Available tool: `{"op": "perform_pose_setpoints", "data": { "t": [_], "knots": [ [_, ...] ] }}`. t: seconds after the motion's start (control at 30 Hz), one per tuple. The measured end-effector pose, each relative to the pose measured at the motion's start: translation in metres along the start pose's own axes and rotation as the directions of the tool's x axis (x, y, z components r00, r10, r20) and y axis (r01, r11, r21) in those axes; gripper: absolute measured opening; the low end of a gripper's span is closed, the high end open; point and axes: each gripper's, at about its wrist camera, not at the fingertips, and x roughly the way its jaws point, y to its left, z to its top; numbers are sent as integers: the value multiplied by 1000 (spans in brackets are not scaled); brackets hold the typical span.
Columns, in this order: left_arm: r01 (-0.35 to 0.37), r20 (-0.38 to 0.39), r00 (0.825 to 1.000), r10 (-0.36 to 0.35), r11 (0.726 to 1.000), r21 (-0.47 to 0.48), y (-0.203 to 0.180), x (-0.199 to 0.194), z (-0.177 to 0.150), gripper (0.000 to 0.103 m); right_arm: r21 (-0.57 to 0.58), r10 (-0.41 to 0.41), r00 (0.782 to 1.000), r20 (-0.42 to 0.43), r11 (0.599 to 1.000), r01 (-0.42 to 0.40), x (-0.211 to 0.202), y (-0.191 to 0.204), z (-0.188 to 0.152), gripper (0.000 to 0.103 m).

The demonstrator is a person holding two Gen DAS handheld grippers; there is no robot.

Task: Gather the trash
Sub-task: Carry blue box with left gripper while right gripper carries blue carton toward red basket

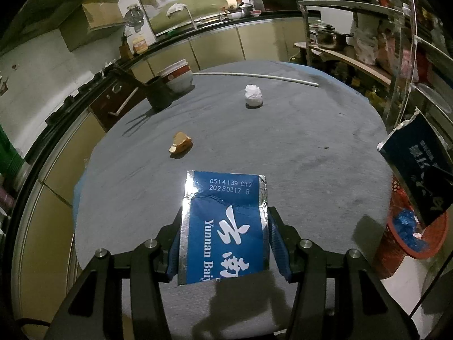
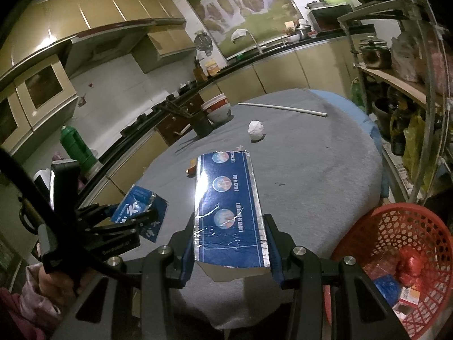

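Left gripper (image 1: 225,236) fingers pinch a torn blue carton piece (image 1: 223,226); right gripper (image 2: 229,248) fingers pinch a longer blue carton strip (image 2: 229,206), both held above the counter (image 2: 325,175). The red basket (image 2: 396,226) stands beside the counter. Risk: thin foil-edged card may slip from either pinch, falling short of the basket.

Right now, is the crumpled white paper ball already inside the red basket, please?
No, the crumpled white paper ball lies on the grey table, apart from the red basket.
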Motion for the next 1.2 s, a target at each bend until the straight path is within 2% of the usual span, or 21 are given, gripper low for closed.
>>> {"op": "perform_pose_setpoints", "data": {
  "t": [1.2],
  "knots": [
    [42,-15,999,-41,993,113,-43,4,4,55,62,-53,999,-11,997,54,-10,-8,-8,46]
  ]
}}
